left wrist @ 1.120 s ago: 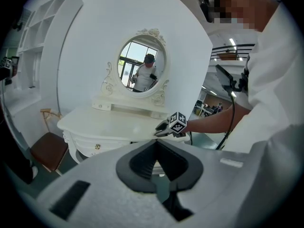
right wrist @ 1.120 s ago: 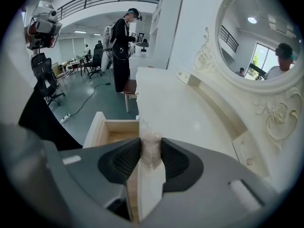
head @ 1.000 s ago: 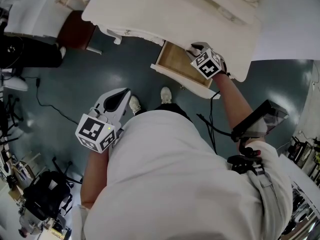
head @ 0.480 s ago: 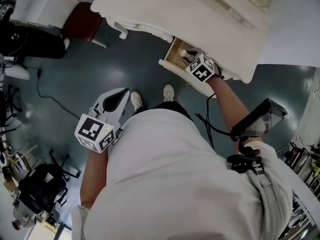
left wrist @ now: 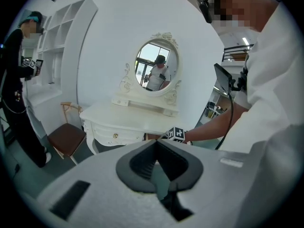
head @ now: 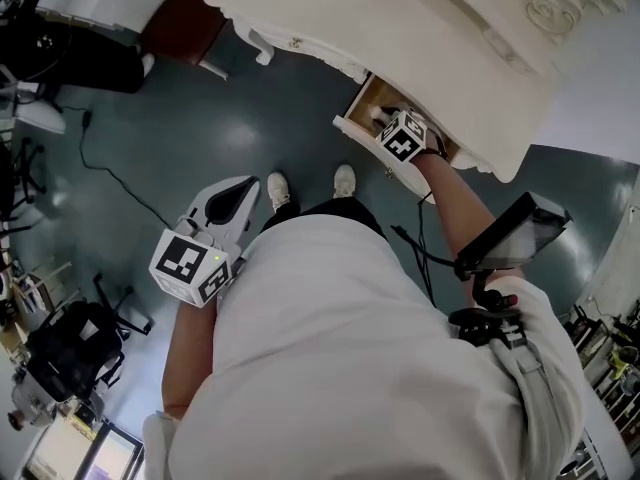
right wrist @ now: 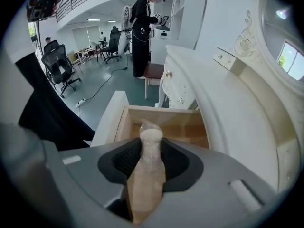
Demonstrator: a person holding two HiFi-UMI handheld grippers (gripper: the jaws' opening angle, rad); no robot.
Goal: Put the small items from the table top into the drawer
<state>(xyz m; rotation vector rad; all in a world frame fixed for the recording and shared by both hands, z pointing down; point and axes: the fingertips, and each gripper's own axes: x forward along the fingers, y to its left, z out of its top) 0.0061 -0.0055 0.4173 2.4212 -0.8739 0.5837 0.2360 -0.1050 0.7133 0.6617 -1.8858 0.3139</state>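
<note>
So the wrapped tan item [right wrist: 148,170], some long narrow thing in clear film, is clamped between the pads of the right gripper [right wrist: 151,148]. The pads squeeze its middle and its pale end pokes out past the tips. That end hangs over the open drawer [right wrist: 187,127], inside the white front panel on the near left side. Bare wood shows on both sides of it, with more room to the right.

From the head view, the right gripper [head: 392,124] sits over the drawer [head: 362,102], which is pulled out from under the curvy edge of the white dressing table [head: 420,28]. The table top overhangs close on the gripper's right, so that side is tighter.

The left gripper [head: 236,202] is down at the person's left side over the dark floor [head: 150,118], well apart from the table. Its jaws are closed together with nothing in them. Its own view looks across at the table's oval mirror [left wrist: 156,70] and a brown-seated chair [left wrist: 66,137] beside the table.
</note>
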